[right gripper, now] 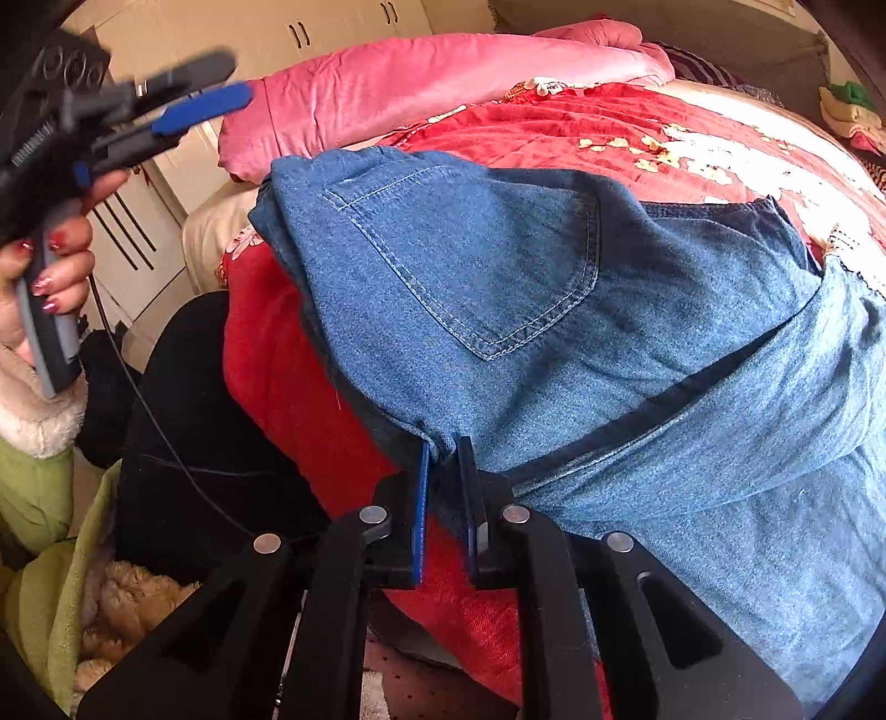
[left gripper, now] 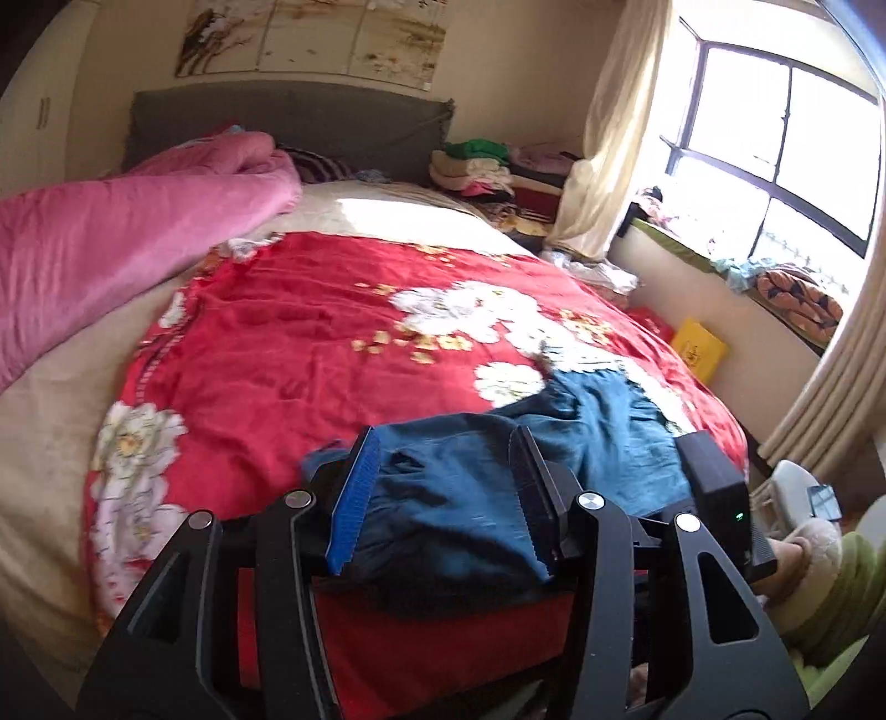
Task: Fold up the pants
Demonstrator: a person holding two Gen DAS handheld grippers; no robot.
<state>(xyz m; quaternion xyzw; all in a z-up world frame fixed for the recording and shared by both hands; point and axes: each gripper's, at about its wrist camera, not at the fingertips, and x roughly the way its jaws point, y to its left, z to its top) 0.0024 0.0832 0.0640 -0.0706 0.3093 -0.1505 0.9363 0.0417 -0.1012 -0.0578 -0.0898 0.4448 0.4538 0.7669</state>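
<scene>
One pair of blue denim pants (right gripper: pixel 554 310) spread on red floral blanket (left gripper: pixel 310 332). Soft, limp, fairly heavy; best gripped at hems or waistband. Edge pinched by right gripper (right gripper: pixel 444 459); left gripper (right gripper: pixel 183 94) raised, parted, nothing held.

The blue denim pants (right gripper: pixel 554 310) run off the right edge, and the left tongs (right gripper: pixel 207 91) up top-left are just motion blur.

Home bedroom: bed (left gripper: pixel 332 343), wardrobe (right gripper: pixel 343 27).
</scene>
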